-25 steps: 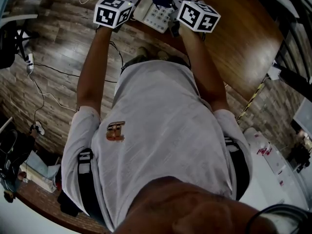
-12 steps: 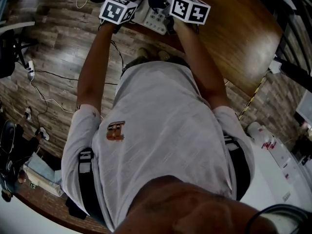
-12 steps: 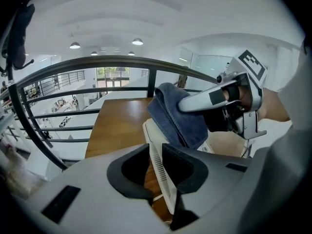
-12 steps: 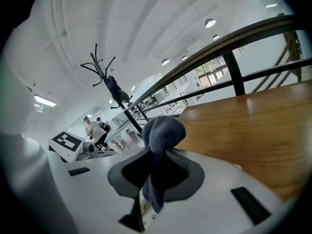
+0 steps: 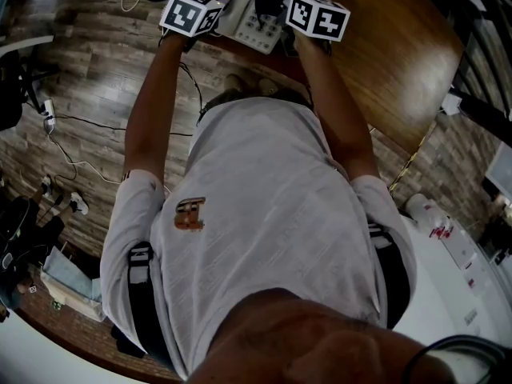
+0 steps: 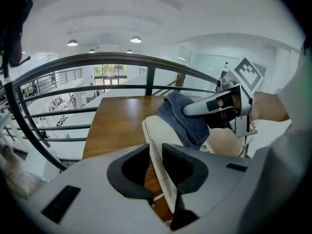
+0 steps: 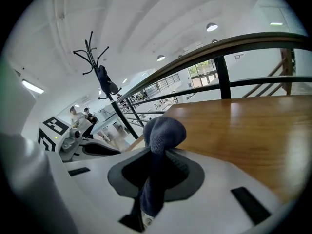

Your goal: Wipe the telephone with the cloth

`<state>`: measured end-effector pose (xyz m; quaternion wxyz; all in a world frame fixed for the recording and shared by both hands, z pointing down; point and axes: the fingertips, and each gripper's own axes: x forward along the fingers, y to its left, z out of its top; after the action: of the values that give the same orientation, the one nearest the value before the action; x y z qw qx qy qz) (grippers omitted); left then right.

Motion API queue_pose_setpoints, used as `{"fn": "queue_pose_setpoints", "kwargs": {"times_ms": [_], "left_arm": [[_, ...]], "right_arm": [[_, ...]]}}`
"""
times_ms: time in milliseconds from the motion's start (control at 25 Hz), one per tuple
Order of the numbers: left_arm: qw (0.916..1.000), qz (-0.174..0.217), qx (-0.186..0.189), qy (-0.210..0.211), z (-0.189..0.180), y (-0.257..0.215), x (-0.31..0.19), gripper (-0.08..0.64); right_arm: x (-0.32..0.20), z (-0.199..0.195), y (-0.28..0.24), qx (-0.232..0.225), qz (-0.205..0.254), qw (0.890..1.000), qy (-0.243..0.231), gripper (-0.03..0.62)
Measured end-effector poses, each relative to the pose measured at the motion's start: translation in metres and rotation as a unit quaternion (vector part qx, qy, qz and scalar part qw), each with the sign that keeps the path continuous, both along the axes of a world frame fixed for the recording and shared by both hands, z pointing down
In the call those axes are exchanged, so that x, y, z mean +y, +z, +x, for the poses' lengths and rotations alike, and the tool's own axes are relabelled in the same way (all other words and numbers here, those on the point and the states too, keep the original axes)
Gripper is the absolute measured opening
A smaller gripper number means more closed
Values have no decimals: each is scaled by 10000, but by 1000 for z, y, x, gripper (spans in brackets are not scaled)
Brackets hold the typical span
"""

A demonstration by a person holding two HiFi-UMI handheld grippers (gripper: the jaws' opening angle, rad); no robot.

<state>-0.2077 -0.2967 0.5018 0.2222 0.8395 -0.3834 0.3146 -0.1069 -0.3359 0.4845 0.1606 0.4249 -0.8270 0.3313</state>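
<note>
Scene: a person in a grey T-shirt [image 5: 264, 214] leans over a brown wooden tabletop [image 5: 384, 62], a two-jaw gripper in each hand.
Telephone: the cream-white desk telephone with a grey keypad [image 5: 258, 29] lies at the near edge of the tabletop, between the two marker cubes.
Left gripper: the left gripper [image 6: 157, 172] is clamped on the telephone's thin, vented side edge, which runs up between its dark pads.
Right gripper: the right gripper [image 7: 155, 174] pinches the dark blue cloth [image 7: 163, 133]. The cloth is bunched into a rounded wad past the jaws, and a tail hangs down between them.
Cloth: in the left gripper view the cloth [image 6: 183, 118] is pressed onto the telephone's upper face [image 6: 156, 128] by the right gripper's fingers [image 6: 200, 108].
Background: a dark metal railing [image 6: 97, 62] curves behind the tabletop.
Change: against half a second ago, the right gripper's cube sits slightly further right in the head view and the cloth shows narrower above it. The left cube and the telephone are almost where they were. Against a second ago, both cubes lie nearer the top of the frame.
</note>
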Motion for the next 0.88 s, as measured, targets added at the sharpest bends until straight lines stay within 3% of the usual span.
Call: {"fn": "queue_pose_setpoints", "kwargs": {"times_ms": [280, 480, 680, 880], "left_arm": [[10000, 28, 41, 1, 3, -2, 4, 77], [10000, 50, 81, -25, -6, 2, 0, 75], [9999, 60, 114, -21, -1, 2, 2, 77], [9999, 39, 166, -20, -3, 5, 1, 77]], "right_arm": [[12, 55, 7, 278, -21, 9989, 375, 72], [21, 65, 5, 288, 6, 9984, 487, 72], [37, 50, -20, -192, 161, 9990, 362, 72], [50, -4, -40, -1109, 20, 9937, 137, 72]]}}
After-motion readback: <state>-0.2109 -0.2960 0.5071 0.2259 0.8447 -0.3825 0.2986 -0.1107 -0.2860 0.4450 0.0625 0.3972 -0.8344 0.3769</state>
